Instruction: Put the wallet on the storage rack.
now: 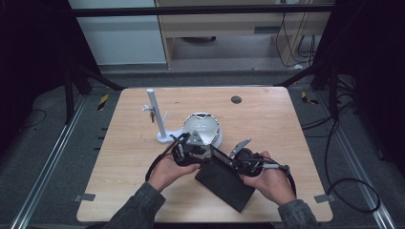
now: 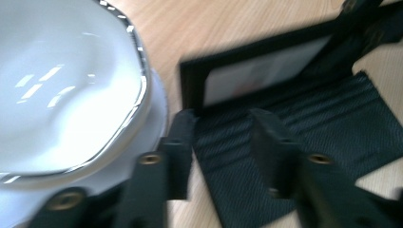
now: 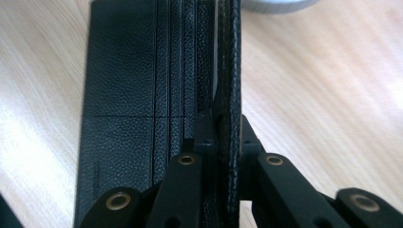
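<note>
An open black wallet point(image 1: 224, 183) lies near the table's near edge. The right gripper point(image 3: 223, 130) pinches its raised flap; the left gripper point(image 2: 221, 142) stands parted just above its card slots. Beyond sit a white bowl point(image 1: 203, 125) and white stand point(image 1: 157, 117) on the wooden table point(image 1: 267, 119).
</note>
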`<state>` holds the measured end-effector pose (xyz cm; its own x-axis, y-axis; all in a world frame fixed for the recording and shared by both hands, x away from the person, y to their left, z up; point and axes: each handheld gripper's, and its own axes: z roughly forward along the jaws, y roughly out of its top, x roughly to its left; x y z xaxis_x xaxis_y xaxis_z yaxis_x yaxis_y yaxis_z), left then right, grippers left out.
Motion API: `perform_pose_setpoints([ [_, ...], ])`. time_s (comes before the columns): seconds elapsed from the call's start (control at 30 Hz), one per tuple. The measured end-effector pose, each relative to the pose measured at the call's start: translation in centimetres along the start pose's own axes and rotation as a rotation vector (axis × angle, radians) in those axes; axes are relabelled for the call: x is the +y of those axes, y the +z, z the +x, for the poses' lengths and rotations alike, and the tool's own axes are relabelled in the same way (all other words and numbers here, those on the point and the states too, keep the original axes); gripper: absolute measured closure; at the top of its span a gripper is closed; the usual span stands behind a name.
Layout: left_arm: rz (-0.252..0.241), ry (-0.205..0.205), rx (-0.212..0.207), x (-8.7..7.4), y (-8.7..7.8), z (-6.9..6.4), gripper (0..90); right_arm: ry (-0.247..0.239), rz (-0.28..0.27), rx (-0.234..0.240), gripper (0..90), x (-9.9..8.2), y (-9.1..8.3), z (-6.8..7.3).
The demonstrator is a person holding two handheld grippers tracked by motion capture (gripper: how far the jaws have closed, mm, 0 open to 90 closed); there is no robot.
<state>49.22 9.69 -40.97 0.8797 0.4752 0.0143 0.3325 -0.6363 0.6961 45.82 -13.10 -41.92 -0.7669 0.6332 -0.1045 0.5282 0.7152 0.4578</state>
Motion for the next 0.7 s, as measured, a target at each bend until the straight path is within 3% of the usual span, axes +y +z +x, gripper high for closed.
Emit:
perform_pose_setpoints([
  [0.07,-0.012,0.001,-0.002,-0.2,-0.8,0.0,34.9,-0.005,-0.039,-0.012,84.9,-0.5,-1.3,-0.4],
  [0.2,-0.053,0.027,-0.020,-0.5,-2.2,-0.1,18.2,0.003,-0.102,-0.044,84.9,-1.4,-3.7,-1.2],
  [0.3,-0.084,0.046,-0.011,-0.5,-3.0,0.1,13.7,0.007,-0.161,-0.077,84.8,-2.1,-5.4,-2.1],
  [0.47,-0.086,0.028,0.018,0.1,-3.7,0.7,11.5,0.022,-0.249,-0.137,84.9,-3.2,-7.7,-3.5],
  [0.7,-0.094,0.044,0.038,1.4,-4.7,0.9,11.4,0.045,-0.384,-0.183,84.9,-4.0,-9.0,-5.1],
])
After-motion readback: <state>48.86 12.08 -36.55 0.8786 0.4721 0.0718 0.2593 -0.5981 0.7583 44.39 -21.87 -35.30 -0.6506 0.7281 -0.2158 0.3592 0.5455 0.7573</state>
